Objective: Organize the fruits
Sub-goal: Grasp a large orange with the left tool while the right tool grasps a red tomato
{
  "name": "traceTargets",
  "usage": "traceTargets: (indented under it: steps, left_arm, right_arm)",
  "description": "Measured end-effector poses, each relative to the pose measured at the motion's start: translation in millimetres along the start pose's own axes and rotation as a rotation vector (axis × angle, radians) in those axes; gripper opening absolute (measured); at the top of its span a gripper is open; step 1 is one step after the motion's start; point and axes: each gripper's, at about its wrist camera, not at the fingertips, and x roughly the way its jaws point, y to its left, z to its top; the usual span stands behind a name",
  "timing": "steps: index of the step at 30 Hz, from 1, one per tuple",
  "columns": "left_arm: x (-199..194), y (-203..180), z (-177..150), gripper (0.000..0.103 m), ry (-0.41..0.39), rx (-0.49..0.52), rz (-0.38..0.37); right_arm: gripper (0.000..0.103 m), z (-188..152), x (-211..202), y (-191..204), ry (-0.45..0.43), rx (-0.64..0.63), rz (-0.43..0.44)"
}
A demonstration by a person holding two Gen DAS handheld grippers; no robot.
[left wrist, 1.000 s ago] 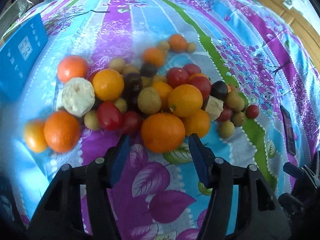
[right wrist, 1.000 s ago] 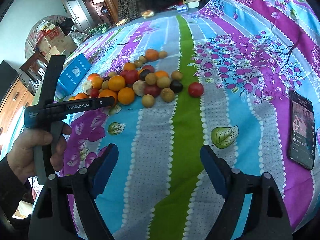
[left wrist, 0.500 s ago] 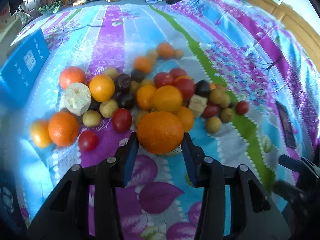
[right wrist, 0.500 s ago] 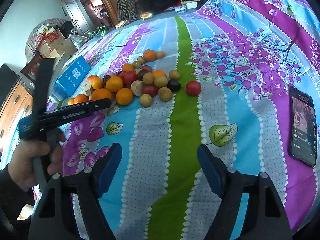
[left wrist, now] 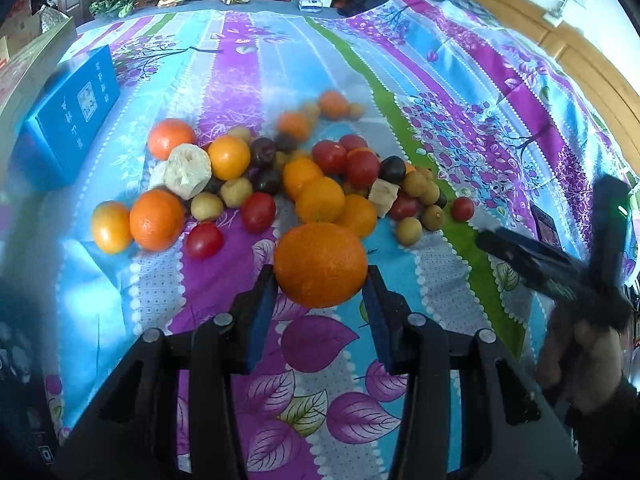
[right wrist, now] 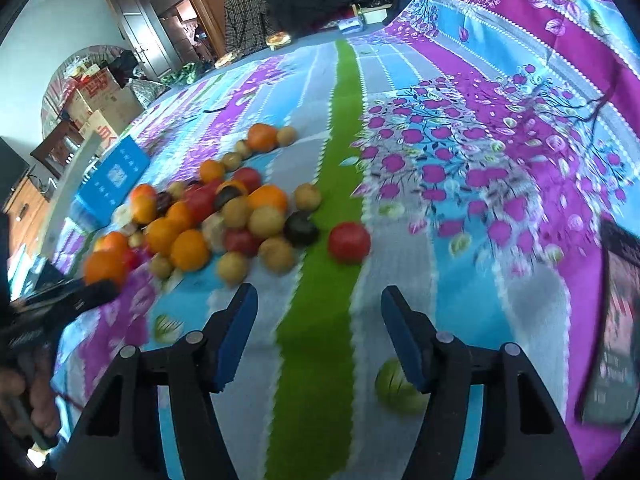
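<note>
Left hand-held gripper [left wrist: 320, 292] clamped on a large orange [left wrist: 321, 265], round with no long axis to tell, raised just before the fruit pile [left wrist: 280, 184] on the bed [left wrist: 460, 128]. Right hand-held gripper [right wrist: 319, 312] partly open, closing, nothing between, short of a red tomato [right wrist: 349, 242].

Far fruits [left wrist: 316, 114] behind the white peeled fruit [left wrist: 187, 171] are smeared, kinds unclear. The other gripper [left wrist: 560, 268] and hand [left wrist: 580, 352], right of the fruit pile, are motion-blurred, jaws unreadable. In the right wrist view the fruit pile [right wrist: 224, 220] is blurred; the phone [right wrist: 614, 344], right of the pile, is cut by the edge, screen illegible. Print on the blue box [left wrist: 68, 116] is too small to read.
</note>
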Motion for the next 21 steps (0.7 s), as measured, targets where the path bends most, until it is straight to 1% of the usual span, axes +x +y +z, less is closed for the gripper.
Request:
traceTargets:
  steps: [4,8,10,11,12,16,21]
  left_arm:
    - [2,-2,1,0.044,0.004,0.0,-0.006]
    - [5,-1,1,0.044,0.011,-0.003,-0.003]
    - [6,-1,2,0.044,0.011,-0.009,0.0]
    - [5,-1,2,0.044,0.009,-0.009,0.002]
    - [4,-1,3,0.044,0.007,-0.009,0.006]
    - [-4,0,6,0.044,-0.009,-0.01,0.022]
    - [-35,1,13,0.044,-0.073,-0.008,0.065]
  right_arm:
    - [0.057,15,27,-8,0.03,-0.019,-0.034]
    - [0.053,22,36,-6,0.03,-0.072,-0.074]
    - [0.035,21,38,-5,0.029,-0.082,-0.107]
    - [0.035,21,38,-5,0.03,-0.078,-0.114]
    - [0.031,20,37,-6,0.027,-0.069,-0.115]
    - [0.031,20,28,-3,0.026,-0.056,-0.135]
    - [0.031,25,-12,20,-0.015,-0.047,-0.147]
